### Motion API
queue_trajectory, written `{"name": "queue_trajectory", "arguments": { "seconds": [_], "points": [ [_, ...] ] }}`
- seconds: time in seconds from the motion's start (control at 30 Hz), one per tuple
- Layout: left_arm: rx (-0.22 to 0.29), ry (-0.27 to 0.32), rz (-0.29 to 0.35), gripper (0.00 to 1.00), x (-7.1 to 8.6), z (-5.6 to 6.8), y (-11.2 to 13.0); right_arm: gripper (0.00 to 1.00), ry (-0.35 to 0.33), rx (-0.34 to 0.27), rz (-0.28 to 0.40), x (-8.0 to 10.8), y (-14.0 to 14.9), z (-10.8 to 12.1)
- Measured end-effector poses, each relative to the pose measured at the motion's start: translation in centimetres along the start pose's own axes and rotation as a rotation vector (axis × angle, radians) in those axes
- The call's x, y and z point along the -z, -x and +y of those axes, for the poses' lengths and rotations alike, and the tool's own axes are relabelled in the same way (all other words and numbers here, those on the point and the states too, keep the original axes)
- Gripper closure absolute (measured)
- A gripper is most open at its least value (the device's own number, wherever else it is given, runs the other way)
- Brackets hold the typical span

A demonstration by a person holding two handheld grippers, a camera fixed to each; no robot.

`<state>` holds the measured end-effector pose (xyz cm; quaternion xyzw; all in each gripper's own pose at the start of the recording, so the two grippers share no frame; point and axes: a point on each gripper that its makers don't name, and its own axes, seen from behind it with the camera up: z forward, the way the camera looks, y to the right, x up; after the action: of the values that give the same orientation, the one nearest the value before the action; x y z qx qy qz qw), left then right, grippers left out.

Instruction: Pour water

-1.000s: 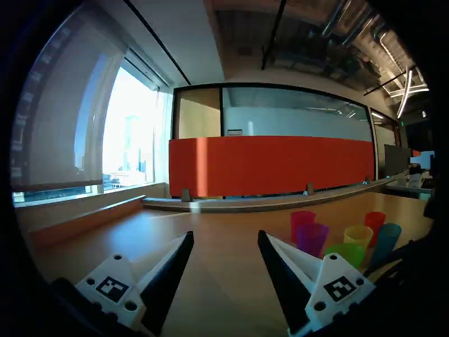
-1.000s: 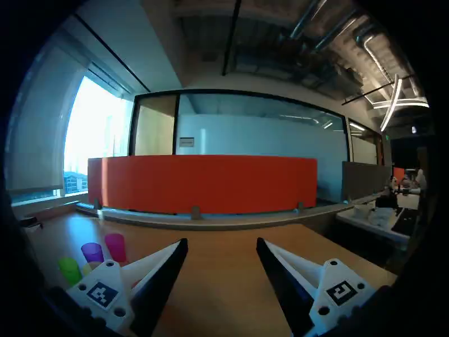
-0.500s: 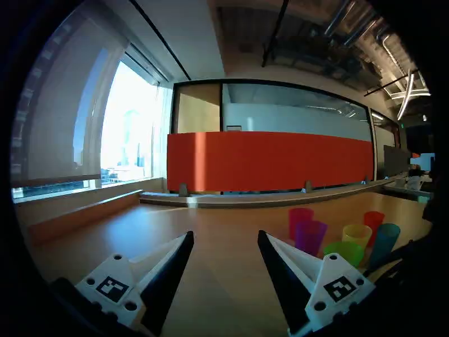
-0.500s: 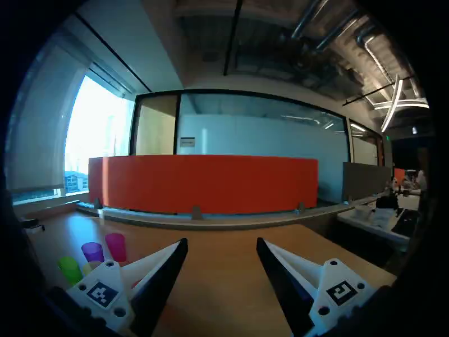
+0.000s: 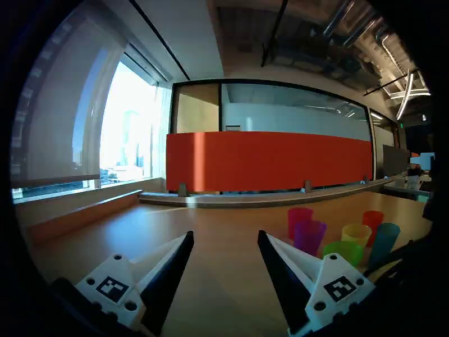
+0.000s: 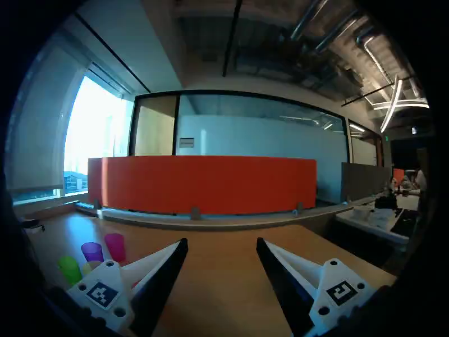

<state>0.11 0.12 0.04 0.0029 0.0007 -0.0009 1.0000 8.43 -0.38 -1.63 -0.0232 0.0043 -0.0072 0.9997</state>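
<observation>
- Tabletop [image 5: 224,216], light wood, lit by sun from the left; bears all six cups listed below.
- Left gripper [image 5: 224,235], held low over the tabletop; jaws stand wide apart, with bare wood between the two dark fingers.
- Right gripper [image 6: 221,242], likewise low over the tabletop; jaws spread wide, gripping nothing.
- Pink cup [image 5: 300,218], upright, at the back left of the cluster, which stands to the right of the fingers in the left gripper view.
- Purple cup [image 5: 312,236], upright, just in front of the pink cup and overlapping it.
- Red cup [image 5: 374,220], upright, back right of the cluster.
- Yellow cup [image 5: 357,233], upright, in front of the red cup.
- Green cup [image 5: 343,251], nearest the camera, its lower part hidden behind the white finger mount.
- Teal cup [image 5: 386,238], upright, at the far right of the cluster.
- Cup contents: cannot tell.
- In the right gripper view the green, purple and pink cups stand at the far left, beyond the left finger.
- Orange partition [image 5: 269,160], along the far edge of the tabletop.
- Window [image 5: 126,140], bright, on the left.
- Glass wall [image 5: 292,115], above the partition.
</observation>
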Motion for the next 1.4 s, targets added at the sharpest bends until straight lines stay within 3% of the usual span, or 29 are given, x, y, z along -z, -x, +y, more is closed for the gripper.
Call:
{"name": "queue_trajectory", "arguments": {
  "seconds": [0.4, 1.07, 1.4],
  "points": [
    [-0.001, 0.005, -0.003, 0.16, 0.1, 0.1, 0.2, 0.05, -0.004, 0.005, 0.004, 0.2, -0.2, -0.1],
    [-0.001, 0.009, -0.002, 0.16, 0.0, 0.2, 0.3, 0.05, -0.028, 0.023, 0.07, 0.8, -0.3, 0.6],
    [-0.001, 0.009, -0.002, 0.16, 0.0, 0.2, 0.3, 0.04, -0.037, 0.007, 0.094, 0.1, 0.7, 0.6]
  ]
}}
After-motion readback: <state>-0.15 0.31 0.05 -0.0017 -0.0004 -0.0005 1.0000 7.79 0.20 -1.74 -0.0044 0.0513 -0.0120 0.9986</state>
